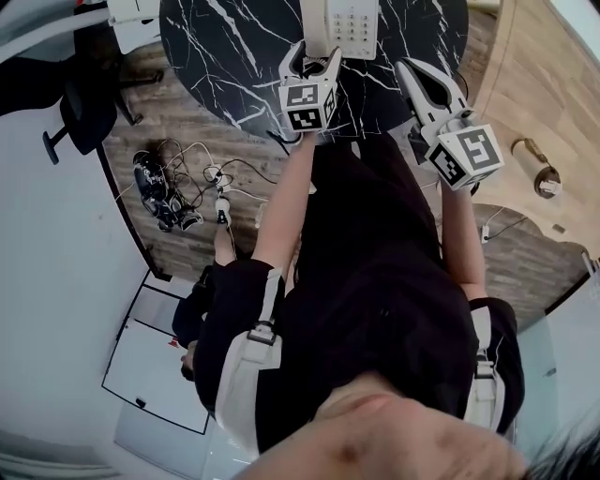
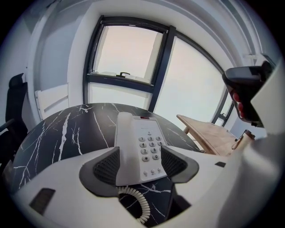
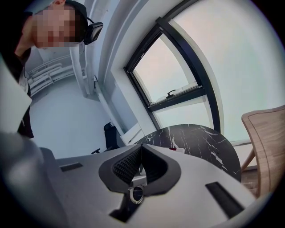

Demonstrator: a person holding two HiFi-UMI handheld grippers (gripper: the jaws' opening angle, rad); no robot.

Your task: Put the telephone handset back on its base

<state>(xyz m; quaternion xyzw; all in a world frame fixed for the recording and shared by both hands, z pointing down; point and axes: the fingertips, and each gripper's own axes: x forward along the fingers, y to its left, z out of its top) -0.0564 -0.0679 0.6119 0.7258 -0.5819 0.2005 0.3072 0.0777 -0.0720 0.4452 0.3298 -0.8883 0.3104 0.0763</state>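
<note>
The white telephone (image 1: 349,23) stands on the black marble table (image 1: 234,56) at the top of the head view. Its handset (image 2: 124,142) lies in the cradle along the left side of the base (image 2: 149,151), and the coiled cord (image 2: 139,202) hangs off the near end. My left gripper (image 1: 315,54) hovers just short of the phone's near end, open and holding nothing; in the left gripper view (image 2: 140,165) the phone shows between the two dark pads (image 2: 107,168). My right gripper (image 1: 412,73) is to the right, shut and empty, its pads pressed together (image 3: 141,161).
A wooden chair (image 2: 213,136) stands to the right of the table, also seen in the right gripper view (image 3: 265,142). A black office chair (image 1: 84,103) and a tangle of cables (image 1: 187,187) sit on the floor to the left. Large windows (image 2: 129,53) lie beyond the table.
</note>
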